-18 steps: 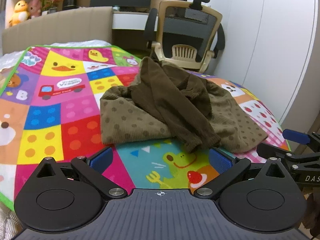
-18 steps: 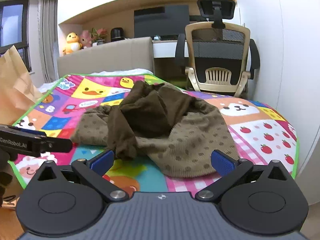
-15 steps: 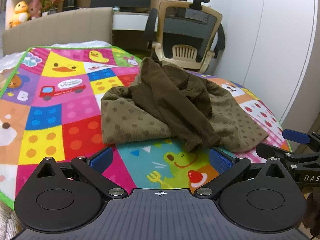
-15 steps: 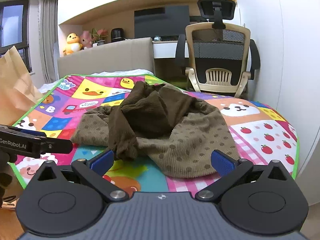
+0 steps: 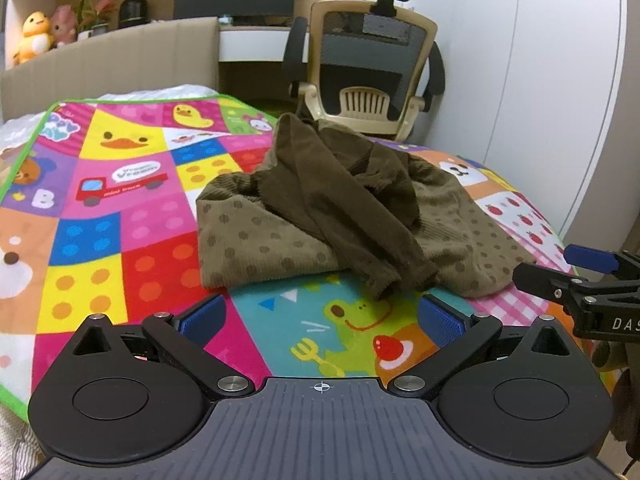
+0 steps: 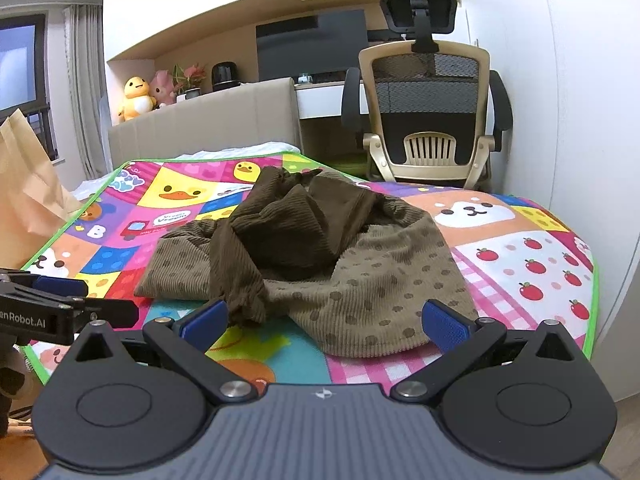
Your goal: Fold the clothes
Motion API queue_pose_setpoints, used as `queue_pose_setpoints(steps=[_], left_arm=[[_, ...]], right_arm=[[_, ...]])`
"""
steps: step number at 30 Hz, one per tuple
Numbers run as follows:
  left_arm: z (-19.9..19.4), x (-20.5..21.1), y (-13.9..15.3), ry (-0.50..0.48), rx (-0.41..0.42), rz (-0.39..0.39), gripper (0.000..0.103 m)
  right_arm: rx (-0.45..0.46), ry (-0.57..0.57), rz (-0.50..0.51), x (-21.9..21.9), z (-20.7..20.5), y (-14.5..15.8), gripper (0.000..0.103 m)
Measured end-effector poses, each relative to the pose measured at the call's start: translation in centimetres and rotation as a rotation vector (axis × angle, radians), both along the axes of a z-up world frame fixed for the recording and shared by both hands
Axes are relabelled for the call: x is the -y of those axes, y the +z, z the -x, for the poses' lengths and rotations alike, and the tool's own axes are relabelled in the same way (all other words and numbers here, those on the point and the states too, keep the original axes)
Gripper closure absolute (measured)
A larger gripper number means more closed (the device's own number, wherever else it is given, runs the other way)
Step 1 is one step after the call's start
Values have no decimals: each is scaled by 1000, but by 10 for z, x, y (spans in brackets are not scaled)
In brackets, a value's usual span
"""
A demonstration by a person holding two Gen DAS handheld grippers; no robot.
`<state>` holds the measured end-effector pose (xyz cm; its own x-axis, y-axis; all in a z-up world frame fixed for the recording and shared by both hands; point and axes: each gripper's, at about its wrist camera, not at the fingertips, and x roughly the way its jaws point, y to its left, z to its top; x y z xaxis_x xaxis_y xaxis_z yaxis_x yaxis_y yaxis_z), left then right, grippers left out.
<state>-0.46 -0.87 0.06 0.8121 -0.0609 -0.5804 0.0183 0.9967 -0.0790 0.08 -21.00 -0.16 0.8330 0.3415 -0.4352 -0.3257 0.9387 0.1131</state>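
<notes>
A crumpled brown corduroy garment (image 5: 344, 208) (image 6: 312, 252) lies in a heap on the colourful play mat (image 5: 100, 216) (image 6: 532, 256). Its body is light brown with dots, and darker brown sleeves are bunched on top. One dark sleeve end (image 5: 384, 280) hangs toward the mat's near edge. My left gripper (image 5: 320, 316) is open just short of the garment, over the frog picture, with nothing between its blue pads. My right gripper (image 6: 326, 322) is open too, close to the garment's near hem, holding nothing. Each gripper shows at the edge of the other's view.
A mesh office chair (image 6: 428, 120) stands behind the bed beside a white wall. A beige headboard (image 5: 112, 68) with plush toys (image 6: 136, 94) runs along the back. A brown paper bag (image 6: 24, 200) stands at the left. The mat's green border (image 6: 592, 308) marks the bed's right edge.
Both grippers have crept slightly closer to the garment. The garment has not moved and both stay open.
</notes>
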Motion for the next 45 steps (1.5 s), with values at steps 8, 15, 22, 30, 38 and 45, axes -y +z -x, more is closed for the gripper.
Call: queue_pose_setpoints(steps=[8, 15, 22, 30, 38, 45], left_arm=[[-1, 1, -3, -4, -11, 0, 0], [-2, 0, -4, -5, -22, 3, 0], [-2, 0, -6, -7, -32, 6, 0], [-4, 0, -8, -10, -44, 8, 0], [-6, 0, -8, -10, -51, 10, 0], [-7, 0, -9, -10, -57, 10, 0]], right_arm=[[-14, 1, 2, 0, -3, -2, 0], [-28, 5, 7, -1, -4, -5, 0], [-37, 6, 10, -1, -5, -7, 0], [-46, 3, 9, -1, -7, -10, 0], [-45, 5, 16, -2, -8, -10, 0], [-47, 7, 19, -2, -10, -11, 0]])
